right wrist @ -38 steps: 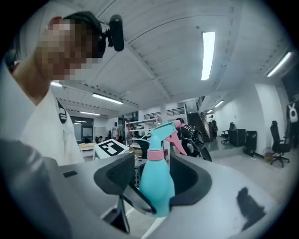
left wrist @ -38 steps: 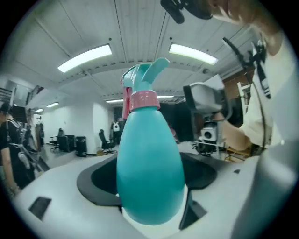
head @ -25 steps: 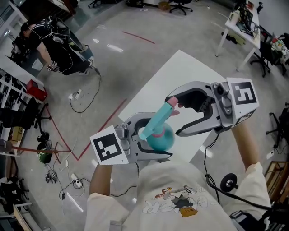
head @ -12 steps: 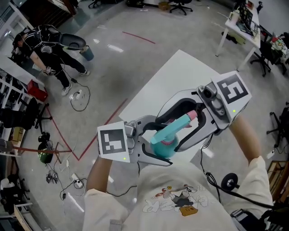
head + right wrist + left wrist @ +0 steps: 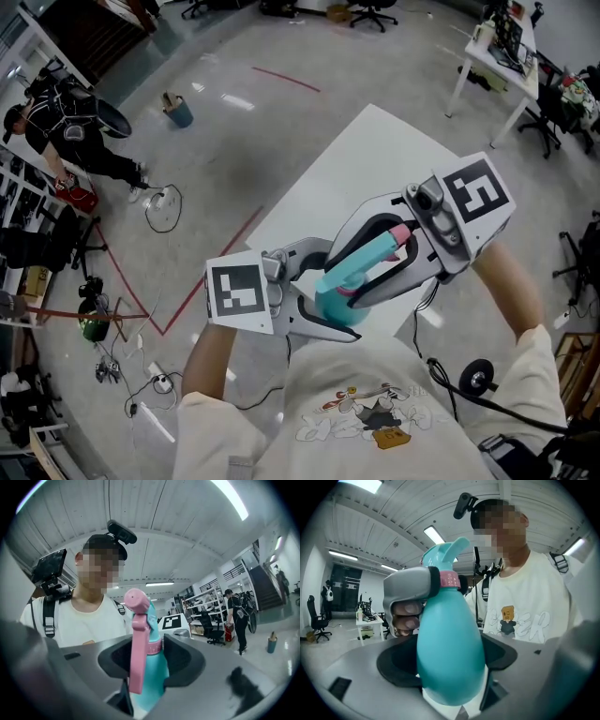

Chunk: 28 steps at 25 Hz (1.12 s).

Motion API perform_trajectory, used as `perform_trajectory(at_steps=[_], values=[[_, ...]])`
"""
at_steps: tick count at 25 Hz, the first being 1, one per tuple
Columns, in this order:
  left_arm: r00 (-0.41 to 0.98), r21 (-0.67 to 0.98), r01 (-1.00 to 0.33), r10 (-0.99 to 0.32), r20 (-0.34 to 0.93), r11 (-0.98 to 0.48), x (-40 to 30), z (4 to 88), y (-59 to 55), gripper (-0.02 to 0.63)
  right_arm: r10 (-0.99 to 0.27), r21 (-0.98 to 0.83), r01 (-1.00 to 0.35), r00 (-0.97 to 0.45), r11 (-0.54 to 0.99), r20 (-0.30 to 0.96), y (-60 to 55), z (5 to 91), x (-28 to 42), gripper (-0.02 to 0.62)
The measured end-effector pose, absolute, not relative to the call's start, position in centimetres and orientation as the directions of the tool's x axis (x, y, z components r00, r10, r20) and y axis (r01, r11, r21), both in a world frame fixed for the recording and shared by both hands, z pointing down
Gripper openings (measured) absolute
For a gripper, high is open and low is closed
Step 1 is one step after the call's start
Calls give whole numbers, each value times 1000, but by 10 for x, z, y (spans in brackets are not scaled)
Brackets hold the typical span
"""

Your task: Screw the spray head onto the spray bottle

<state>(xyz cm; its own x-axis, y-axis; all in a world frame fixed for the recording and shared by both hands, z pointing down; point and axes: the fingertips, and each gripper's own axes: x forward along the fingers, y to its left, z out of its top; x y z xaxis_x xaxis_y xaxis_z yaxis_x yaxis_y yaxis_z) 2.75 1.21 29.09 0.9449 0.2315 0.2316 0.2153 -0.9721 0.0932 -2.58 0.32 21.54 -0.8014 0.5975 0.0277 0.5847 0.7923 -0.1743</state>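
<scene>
Open workshop, white table [image 5: 375, 150] below: left gripper [image 5: 450, 663] clamps the teal bottle [image 5: 447, 634]; right gripper [image 5: 152, 660] (jaws just closing) pinches the spray head [image 5: 139, 634] at its upper-right end

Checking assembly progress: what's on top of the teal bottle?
The spray head, with pink trigger and pink collar, sits on the teal bottle. The collar covers the neck threads, so tightness cannot be seen.

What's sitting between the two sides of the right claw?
The spray head, pink trigger and collar, atop the teal bottle; the right claw has just been closing on it. The right gripper view shows it.
</scene>
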Motion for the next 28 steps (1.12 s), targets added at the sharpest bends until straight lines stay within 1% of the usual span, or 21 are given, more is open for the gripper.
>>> perform_trajectory(at_steps=[5, 11, 18, 23, 28], values=[[960, 111, 139, 162, 229, -984, 25, 294, -1, 399, 543, -168, 532, -840, 830, 21, -10, 217, -28, 153], [962, 122, 10, 43, 269, -992, 12, 304, -16, 399, 433, -128, 422, -898, 898, 74, -26, 227, -39, 137], [953, 155, -98, -48, 300, -983, 16, 320, -45, 399, 319, -186, 297, -942, 936, 101, -58, 241, -35, 133], [913, 135, -261, -199, 357, -956, 8, 336, -75, 399, 193, -191, 162, -969, 968, 157, -83, 253, -41, 133], [835, 76, -437, -372, 405, -896, 0, 347, -104, 399, 61, -193, 23, -979, 981, 194, -106, 266, -43, 132]])
